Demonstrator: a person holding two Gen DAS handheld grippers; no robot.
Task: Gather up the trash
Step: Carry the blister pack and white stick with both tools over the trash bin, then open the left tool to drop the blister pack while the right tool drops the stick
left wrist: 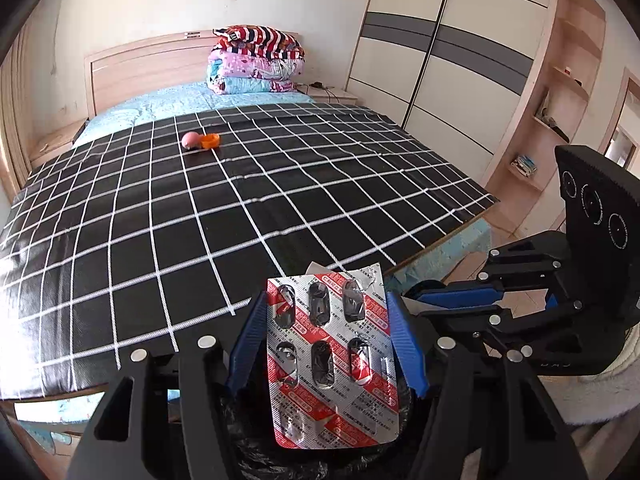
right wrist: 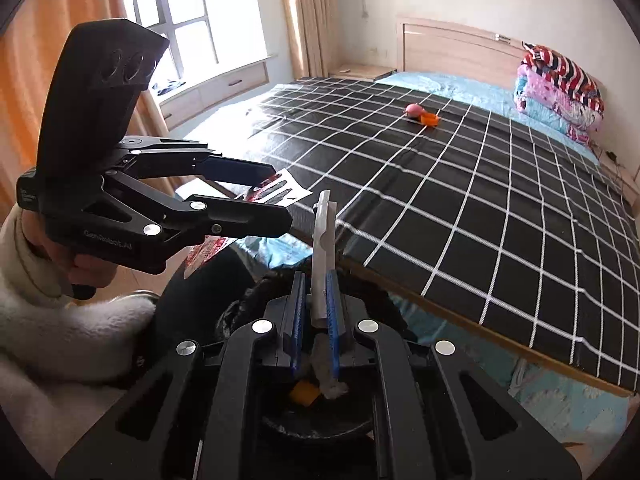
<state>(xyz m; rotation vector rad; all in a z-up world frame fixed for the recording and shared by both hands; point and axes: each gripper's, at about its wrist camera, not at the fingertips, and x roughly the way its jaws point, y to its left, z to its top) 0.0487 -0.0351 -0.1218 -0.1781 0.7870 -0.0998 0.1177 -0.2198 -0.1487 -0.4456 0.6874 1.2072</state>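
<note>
My left gripper point(left wrist: 326, 312) is shut on a silver and red empty pill blister pack point(left wrist: 334, 360), held between its blue pads over a black bin bag point(left wrist: 280, 452). The same gripper point(right wrist: 280, 196) and pack point(right wrist: 276, 194) show in the right wrist view. My right gripper point(right wrist: 318, 300) is shut on a flat white strip point(right wrist: 323, 248) that stands up between its pads, above the black bin point(right wrist: 316, 424), which holds an orange scrap point(right wrist: 305, 394) and a grey wad point(right wrist: 330, 376). A pink ball point(left wrist: 190, 139) and an orange piece point(left wrist: 210, 141) lie far out on the bed.
The bed has a black white-checked cover point(left wrist: 224, 208) with its edge just ahead of both grippers. Folded quilts point(left wrist: 256, 62) are stacked at the headboard. A wardrobe point(left wrist: 452, 48) and shelves point(left wrist: 560, 92) stand to the right. A window with orange curtains point(right wrist: 60, 12) is on the left.
</note>
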